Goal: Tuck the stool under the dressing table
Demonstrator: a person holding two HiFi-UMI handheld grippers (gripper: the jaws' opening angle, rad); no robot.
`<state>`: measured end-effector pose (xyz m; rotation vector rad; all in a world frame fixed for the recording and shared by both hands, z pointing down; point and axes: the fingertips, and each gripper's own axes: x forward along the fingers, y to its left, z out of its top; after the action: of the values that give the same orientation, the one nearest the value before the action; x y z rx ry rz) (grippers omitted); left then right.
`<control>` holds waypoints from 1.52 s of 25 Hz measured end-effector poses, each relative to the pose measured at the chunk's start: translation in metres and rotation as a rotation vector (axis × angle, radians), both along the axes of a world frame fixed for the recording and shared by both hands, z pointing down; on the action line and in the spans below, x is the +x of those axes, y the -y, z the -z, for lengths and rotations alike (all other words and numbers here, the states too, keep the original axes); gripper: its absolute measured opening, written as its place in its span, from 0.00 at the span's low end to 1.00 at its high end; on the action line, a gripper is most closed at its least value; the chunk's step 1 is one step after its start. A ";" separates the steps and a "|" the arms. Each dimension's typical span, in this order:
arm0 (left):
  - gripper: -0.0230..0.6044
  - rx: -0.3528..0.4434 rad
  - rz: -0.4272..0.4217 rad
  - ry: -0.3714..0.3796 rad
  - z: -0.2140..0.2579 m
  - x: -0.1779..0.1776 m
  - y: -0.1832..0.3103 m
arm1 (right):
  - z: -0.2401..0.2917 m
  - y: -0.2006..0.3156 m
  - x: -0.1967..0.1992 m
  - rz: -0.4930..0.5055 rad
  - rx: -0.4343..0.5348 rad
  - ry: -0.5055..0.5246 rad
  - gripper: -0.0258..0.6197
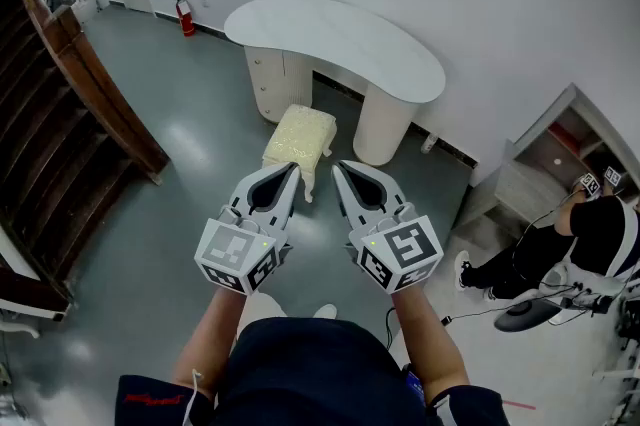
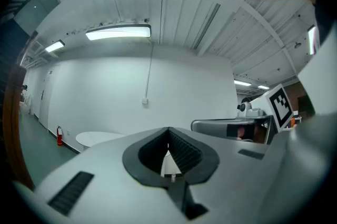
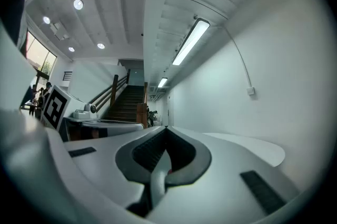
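Observation:
The white kidney-shaped dressing table [image 1: 340,39] stands on two rounded pedestals against the far wall. The stool [image 1: 299,136], with a cream fuzzy cushion, stands on the floor just in front of the gap between the pedestals. In the head view my left gripper [image 1: 292,170] and right gripper [image 1: 338,168] are side by side in front of me. Their tips overlap the stool's near edge, and I cannot tell if they touch it. Both are shut with nothing held. The gripper views tilt upward: the left gripper [image 2: 168,131] sees the tabletop [image 2: 100,138] low left, the right gripper [image 3: 166,129] sees the tabletop [image 3: 247,145] at right.
A dark wooden staircase [image 1: 70,114] runs along the left. A red fire extinguisher [image 1: 186,16] stands by the far wall. At the right there is a white shelf unit [image 1: 545,164], and a person [image 1: 590,239] sits on the floor with cables.

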<state>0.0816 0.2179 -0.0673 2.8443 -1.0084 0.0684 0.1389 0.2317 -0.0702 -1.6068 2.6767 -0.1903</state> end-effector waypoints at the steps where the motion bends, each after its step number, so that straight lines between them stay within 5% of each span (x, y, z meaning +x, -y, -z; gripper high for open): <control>1: 0.06 -0.001 0.000 0.005 -0.001 0.001 -0.001 | -0.001 -0.001 0.001 0.000 -0.004 0.006 0.05; 24: 0.06 -0.056 0.031 0.059 -0.024 0.003 0.007 | -0.023 0.015 0.023 -0.008 -0.058 0.083 0.05; 38: 0.06 -0.059 0.036 0.036 -0.029 -0.005 0.071 | -0.030 0.077 0.017 -0.010 -0.064 0.067 0.05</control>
<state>0.0768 0.1469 -0.0385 2.7803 -1.0455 0.1443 0.1557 0.1549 -0.0404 -1.6001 2.6379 -0.3277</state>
